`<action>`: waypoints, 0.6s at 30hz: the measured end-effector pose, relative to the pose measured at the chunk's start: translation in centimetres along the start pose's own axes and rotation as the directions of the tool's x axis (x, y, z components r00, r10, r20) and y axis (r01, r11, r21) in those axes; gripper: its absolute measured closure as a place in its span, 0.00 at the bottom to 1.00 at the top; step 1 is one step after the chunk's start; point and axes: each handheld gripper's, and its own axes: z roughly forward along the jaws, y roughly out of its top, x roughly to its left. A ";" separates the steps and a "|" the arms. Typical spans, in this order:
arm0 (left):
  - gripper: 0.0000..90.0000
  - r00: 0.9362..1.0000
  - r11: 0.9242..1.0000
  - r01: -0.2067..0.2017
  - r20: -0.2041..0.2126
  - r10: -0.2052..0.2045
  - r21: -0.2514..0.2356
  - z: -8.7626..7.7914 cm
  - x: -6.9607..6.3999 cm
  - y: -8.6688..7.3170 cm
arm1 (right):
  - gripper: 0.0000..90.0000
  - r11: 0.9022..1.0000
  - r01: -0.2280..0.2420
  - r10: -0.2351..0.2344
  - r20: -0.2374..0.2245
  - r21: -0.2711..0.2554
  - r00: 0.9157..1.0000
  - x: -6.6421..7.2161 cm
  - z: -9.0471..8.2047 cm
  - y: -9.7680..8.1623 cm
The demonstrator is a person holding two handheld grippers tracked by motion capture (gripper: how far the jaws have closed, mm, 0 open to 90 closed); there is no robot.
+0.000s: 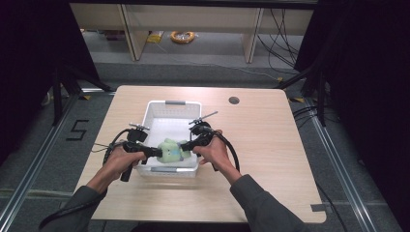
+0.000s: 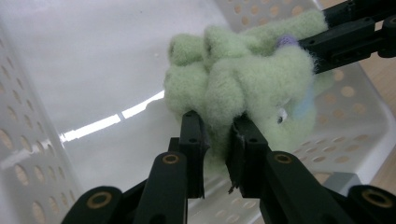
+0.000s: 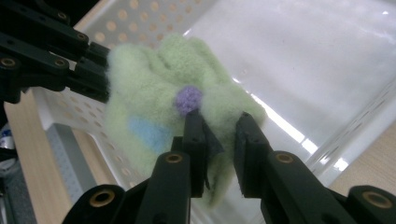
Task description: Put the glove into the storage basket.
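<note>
Pale wooden tabletop [image 1: 270, 145] with a small dark round hole [image 1: 234, 100] near its far edge, set on a grey floor [image 1: 203, 67] between dark curtains; a number five taped on the floor at left [image 1: 77, 129], a light wooden shelf frame [image 1: 193, 24] along the far wall with a coil of yellow cable [image 1: 183, 36] under it. In the middle of the tabletop, a white plastic basket [image 1: 159, 107] with perforated walls. At left, the left gripper [image 1: 153, 152] reaching in over the basket's near left corner, fingers [image 2: 194, 135] drawn narrow and pinched into a fold of a fuzzy green soft toy [image 1: 170, 151]. Toy held just above the near end of the basket, between both grippers, a pale blue patch [image 3: 148, 133] and a small purple knob [image 3: 188, 99] on its fleece. At right, the right gripper [image 1: 184, 146] coming in from the near right corner, fingers [image 3: 195, 128] likewise narrow, clamped on the toy's other side just below the purple knob.
</note>
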 end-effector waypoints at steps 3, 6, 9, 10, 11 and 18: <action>0.84 1.000 1.000 0.009 -0.001 -0.009 -0.003 0.4 0.0 0.0 | 0.86 1.000 0.012 -0.013 0.016 0.020 1.000 0.0 0.3 0.0; 0.84 1.000 1.000 0.008 -0.006 -0.008 0.010 0.6 0.1 -0.1 | 0.85 0.999 0.036 -0.037 0.023 0.035 0.999 0.0 0.9 0.0; 0.84 1.000 0.999 -0.018 -0.015 0.019 0.037 0.6 0.2 0.0 | 0.85 0.998 0.032 -0.034 0.029 0.051 0.999 0.0 1.1 0.0; 0.83 1.000 0.999 -0.011 -0.020 0.012 0.038 0.7 0.2 0.0 | 0.85 0.997 0.061 -0.063 0.034 0.055 0.997 -0.2 1.4 0.1; 0.83 1.000 0.999 -0.017 -0.020 0.018 0.050 0.7 0.3 0.0 | 0.85 0.996 0.074 -0.075 0.019 0.054 0.997 -0.2 1.5 0.1; 0.82 0.999 0.996 -0.027 -0.043 0.031 0.090 1.2 0.4 -0.1 | 0.84 0.994 0.050 -0.055 0.054 0.093 0.997 0.3 2.0 0.1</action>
